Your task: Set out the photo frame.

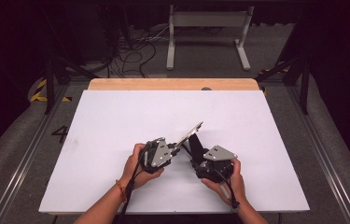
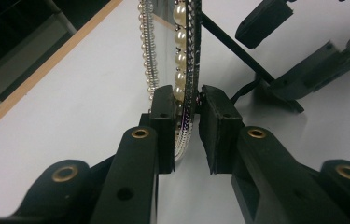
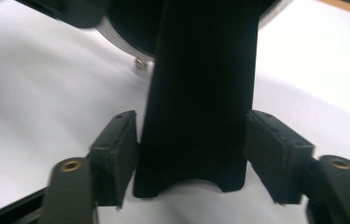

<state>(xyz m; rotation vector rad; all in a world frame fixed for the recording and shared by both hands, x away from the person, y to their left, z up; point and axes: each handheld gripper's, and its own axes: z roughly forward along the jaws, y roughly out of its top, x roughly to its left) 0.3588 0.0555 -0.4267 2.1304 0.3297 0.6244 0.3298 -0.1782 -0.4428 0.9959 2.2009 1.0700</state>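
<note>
**Frame Held by Rim, Stand Between Right Jaws**

Here, in the high view, a small pearl-edged frame (image 1: 192, 129) is held tilted above the white table (image 1: 116, 121), between the left gripper (image 1: 175, 145) and the right gripper (image 1: 196, 151). No containers are seen on the table.

In the left gripper view, the jaws are clamped on the frame's rim (image 2: 186, 84), with pearls and beading pinched between the pads. A slip is judged possible, since the grip sits on a thin, bumpy edge.

In the right gripper view, the black stand (image 3: 200, 93) is flanked by the jaws; whether the pads press on it cannot be told. A careless pull could strain its hinge or twist the frame loose.
</note>
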